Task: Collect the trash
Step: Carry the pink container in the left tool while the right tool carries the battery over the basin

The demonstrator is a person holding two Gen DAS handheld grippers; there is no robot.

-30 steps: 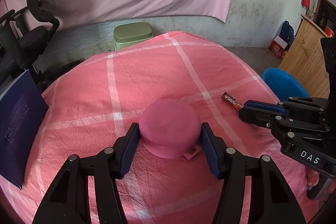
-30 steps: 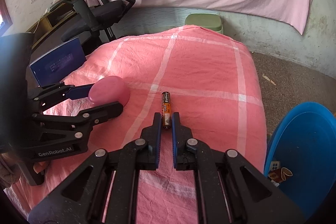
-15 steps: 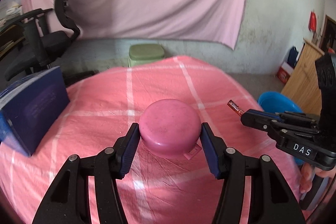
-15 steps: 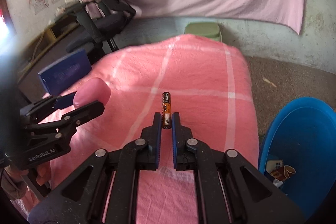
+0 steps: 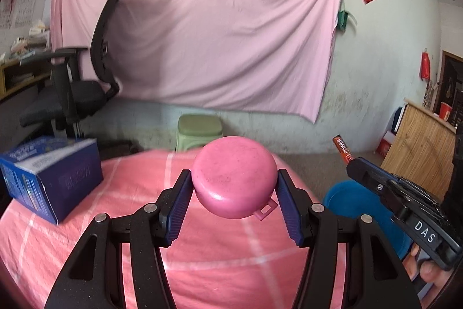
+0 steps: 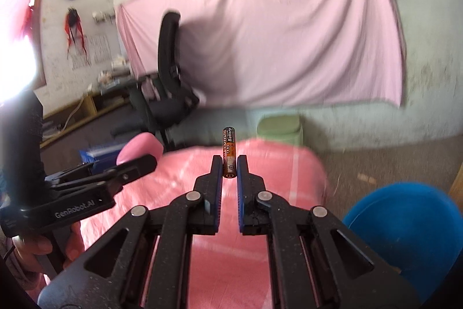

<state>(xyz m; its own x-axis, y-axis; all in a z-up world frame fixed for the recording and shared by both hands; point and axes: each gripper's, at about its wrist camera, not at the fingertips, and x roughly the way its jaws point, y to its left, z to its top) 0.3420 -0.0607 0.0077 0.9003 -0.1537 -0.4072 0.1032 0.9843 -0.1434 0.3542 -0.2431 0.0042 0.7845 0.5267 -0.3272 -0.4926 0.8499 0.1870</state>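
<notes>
I have both items clear of the bed (image 5: pixel 86 251), and the coming move turns on where the blue basin (image 6: pixel 405 225) lies relative to each load. My right gripper (image 6: pixel 230 164) is clamped on the lower end of a battery (image 6: pixel 228 148), whose long axis runs straight out from the fingertips and stands near upright in the right wrist view. In that view the basin occupies the lower right of the frame, off the bed's edge and below the gripper's line. My left gripper (image 5: pixel 234 190) is closed on a pink lid (image 5: pixel 233 184), held across its width by both pads, with its small tab toward the lower right. In the left wrist view the basin (image 5: pixel 353 201) shows at right of centre, partly behind the right gripper (image 5: pixel 351 164), so the right hand stands between the lid and the basin. I judge the right hand the nearer of the two, and the battery should go first, tipped downward and to the right. The lid has the longer crossing and risks fouling the other gripper. The basin's contents are not visible from here.
</notes>
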